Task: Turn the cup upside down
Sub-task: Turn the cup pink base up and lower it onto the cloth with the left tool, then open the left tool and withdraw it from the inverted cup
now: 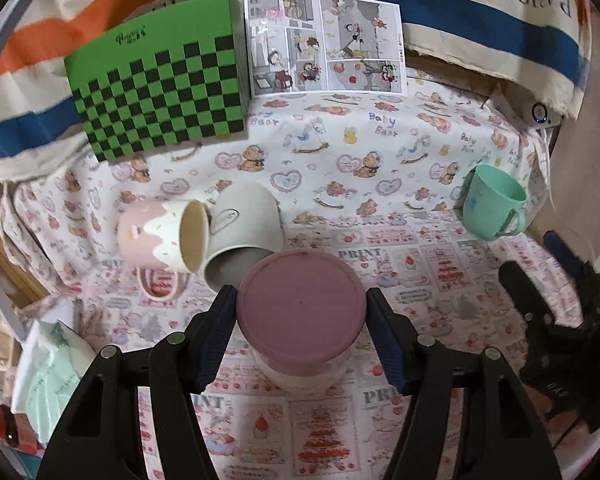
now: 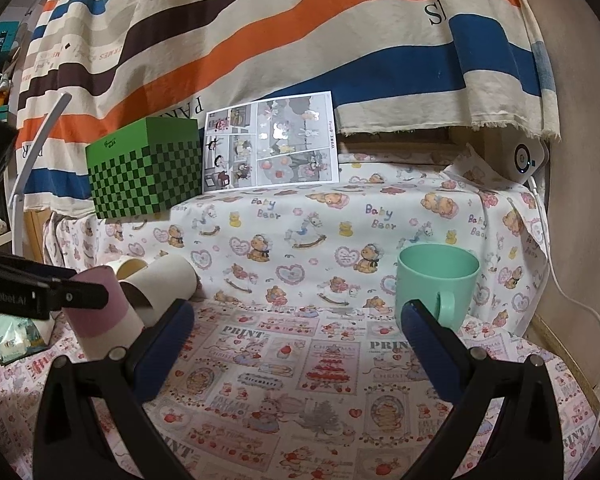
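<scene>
The left hand-held gripper is clamped on the pink-and-cream cup, bottom up, one blue pad against each side; whether it touches the table I cannot tell. The right hand-held gripper hangs wide open over the printed cloth, holding nothing. At the back stands a green checkered box, a comic sheet propped beside it. A grey mug and a pink mug lie on their sides, touching. A mint cup stands upright, well apart.
</scene>
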`<state>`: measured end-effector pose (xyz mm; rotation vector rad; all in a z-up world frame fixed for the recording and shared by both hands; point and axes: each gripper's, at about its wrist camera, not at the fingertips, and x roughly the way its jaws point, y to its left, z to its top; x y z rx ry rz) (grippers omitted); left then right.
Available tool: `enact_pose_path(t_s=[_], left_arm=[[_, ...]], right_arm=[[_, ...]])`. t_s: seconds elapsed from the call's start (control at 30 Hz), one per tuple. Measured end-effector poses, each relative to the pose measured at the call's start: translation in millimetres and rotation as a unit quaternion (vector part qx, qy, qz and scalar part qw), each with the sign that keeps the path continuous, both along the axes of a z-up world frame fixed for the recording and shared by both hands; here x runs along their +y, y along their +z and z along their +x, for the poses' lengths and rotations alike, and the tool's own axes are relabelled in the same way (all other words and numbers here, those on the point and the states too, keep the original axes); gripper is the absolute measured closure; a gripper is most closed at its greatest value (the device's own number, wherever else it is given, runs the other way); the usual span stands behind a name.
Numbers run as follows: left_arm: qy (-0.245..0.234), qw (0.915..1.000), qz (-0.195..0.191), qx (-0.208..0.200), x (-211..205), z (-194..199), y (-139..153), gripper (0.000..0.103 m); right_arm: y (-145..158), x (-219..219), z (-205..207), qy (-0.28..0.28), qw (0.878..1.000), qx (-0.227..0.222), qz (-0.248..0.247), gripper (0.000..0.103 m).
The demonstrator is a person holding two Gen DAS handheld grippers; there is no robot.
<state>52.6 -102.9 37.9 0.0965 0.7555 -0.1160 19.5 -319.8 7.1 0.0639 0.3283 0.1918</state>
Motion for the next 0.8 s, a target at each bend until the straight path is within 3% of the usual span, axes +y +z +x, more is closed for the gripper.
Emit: enact_pose_path(t_s=[0.1, 0.23, 0.47, 0.57, 0.63, 0.8], left_arm=[[-0.013, 0.9998, 0.002, -0.013, -1.3, -2.0, -3.4, 0.04], [-0.033, 0.9985, -0.042, -0.007, 4.3, 3.3, -5.7, 0.04], [-0.045, 0.9979, -0.045, -0.014, 2.6, 7.0, -14.4, 0.04], [-0.051, 0.9974, -0.033, -0.039, 0.3, 1.2, -14.4, 0.038], [-0.046, 0.9961, -0.024, -0.072, 1.4, -6.4, -9.5, 0.028], [-0.033, 0.9879, -0.042, -0.146, 22.5, -24.0, 10.4, 0.018]], right_arm=[[-0.3, 1.3, -0.2, 0.003, 1.0, 0.0, -0.003, 0.0], [-0.7, 2.6, 0.7, 0.005, 1.0, 0.001, -0.004, 0.0], [-0.5, 2.7, 0.8, 0.006, 1.0, 0.001, -0.004, 0.0], [-0.3, 2.4, 0.3, 0.003, 1.0, -0.001, -0.005, 0.0], [-0.7, 2.8, 1.1, 0.004, 1.0, 0.0, -0.005, 0.0], [-0.4, 3.3, -0.1, 0.006, 1.0, 0.0, -0.005, 0.0]])
